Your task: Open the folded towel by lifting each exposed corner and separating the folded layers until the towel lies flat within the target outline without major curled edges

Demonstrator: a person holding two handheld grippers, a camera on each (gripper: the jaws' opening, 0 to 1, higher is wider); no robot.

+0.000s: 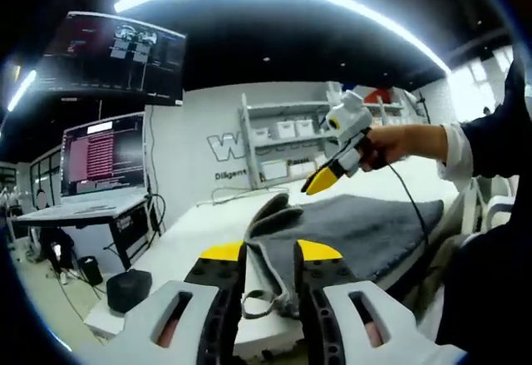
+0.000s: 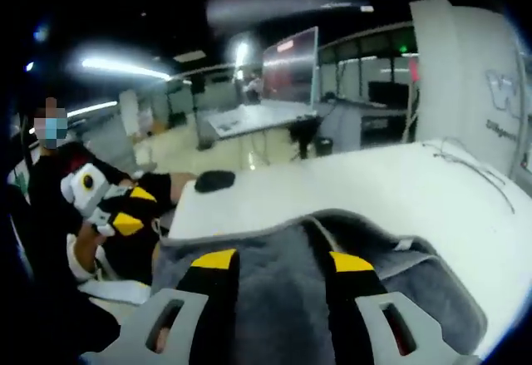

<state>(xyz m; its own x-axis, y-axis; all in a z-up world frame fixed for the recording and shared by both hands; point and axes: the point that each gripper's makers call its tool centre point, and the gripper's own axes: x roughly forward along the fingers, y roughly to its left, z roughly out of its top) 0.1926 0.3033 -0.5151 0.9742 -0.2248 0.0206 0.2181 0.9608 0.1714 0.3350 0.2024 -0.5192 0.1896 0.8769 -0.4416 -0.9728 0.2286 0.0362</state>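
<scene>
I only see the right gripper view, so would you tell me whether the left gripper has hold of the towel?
Observer: Yes. In the left gripper view, the left gripper has a bunched edge of the towel pinched between its jaws.
Operator: Thank you. Is my right gripper touching the towel?
Observer: No. Seen from the left gripper view, the right gripper hangs above the towel, clear of it.

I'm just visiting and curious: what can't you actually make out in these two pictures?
- Left gripper view: the text on the monitor is too small to read.
- Left gripper view: the wall lettering is partly covered by the shelf.
- Right gripper view: the near edge of the grey towel sits behind the right gripper.
- Target outline: not discernible on the white table.
</scene>
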